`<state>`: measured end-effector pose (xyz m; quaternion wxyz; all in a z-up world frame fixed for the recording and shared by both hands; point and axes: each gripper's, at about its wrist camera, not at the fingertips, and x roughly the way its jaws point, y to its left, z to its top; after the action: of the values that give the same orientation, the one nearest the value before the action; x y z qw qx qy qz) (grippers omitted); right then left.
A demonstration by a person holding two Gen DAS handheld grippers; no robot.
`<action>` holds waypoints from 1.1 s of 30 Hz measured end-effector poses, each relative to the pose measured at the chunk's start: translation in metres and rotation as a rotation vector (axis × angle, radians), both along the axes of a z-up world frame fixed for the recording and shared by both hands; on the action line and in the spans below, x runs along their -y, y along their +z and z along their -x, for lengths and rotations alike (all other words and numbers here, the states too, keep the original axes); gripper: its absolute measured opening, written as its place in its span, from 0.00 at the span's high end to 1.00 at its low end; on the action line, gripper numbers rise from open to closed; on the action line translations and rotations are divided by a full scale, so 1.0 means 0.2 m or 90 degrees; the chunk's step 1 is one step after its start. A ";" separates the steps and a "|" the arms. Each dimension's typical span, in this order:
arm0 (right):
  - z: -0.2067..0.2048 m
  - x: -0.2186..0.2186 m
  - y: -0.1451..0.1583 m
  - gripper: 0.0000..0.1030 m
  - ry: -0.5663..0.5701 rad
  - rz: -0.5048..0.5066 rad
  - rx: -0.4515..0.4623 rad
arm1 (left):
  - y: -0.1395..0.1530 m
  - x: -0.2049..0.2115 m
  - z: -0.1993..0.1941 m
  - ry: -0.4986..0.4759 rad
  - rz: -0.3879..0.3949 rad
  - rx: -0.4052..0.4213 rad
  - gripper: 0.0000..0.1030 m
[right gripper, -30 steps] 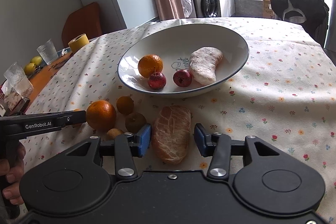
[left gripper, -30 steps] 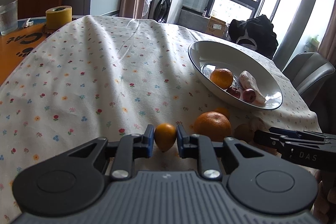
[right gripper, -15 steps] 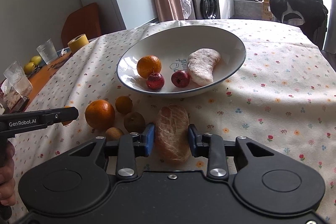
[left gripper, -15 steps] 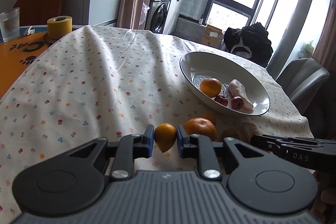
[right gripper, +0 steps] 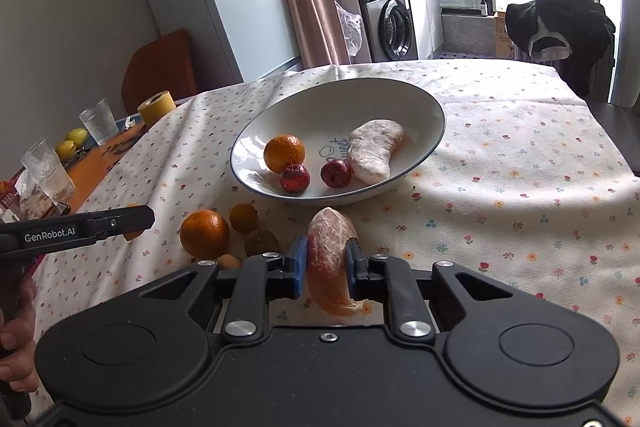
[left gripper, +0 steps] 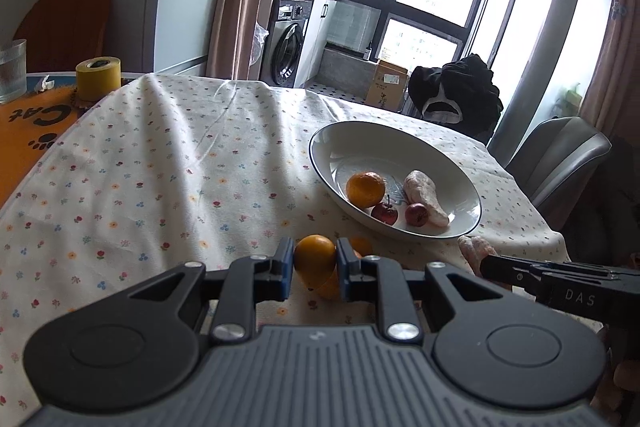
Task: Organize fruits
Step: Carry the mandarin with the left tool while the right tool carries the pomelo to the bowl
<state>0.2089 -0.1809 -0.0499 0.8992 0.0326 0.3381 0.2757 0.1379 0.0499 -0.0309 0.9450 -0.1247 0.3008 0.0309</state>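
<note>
Jaws clamp a small orange fruit [left gripper: 315, 259] and a pomelo segment [right gripper: 327, 259].

The left tool [left gripper: 311, 269] clamps a small orange fruit [left gripper: 315, 259] near the white bowl [left gripper: 360, 143].

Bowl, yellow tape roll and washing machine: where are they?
Bowl [right gripper: 434, 107]: right wrist view, far rim.
Yellow tape roll [left gripper: 98, 79]: left wrist view, side.
Washing machine [right gripper: 394, 27]: right wrist view, round door.
</note>
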 end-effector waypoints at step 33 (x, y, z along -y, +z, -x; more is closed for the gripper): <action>-0.19 0.11 0.19 0.83 -0.030 -0.036 0.055 | 0.05 0.23 -0.38 -0.075 -0.009 0.002 0.80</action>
<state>0.2461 -0.2028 -0.0111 0.9180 0.0538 0.2901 0.2648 0.2143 0.0035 -0.0217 0.9466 -0.1002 0.3057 -0.0227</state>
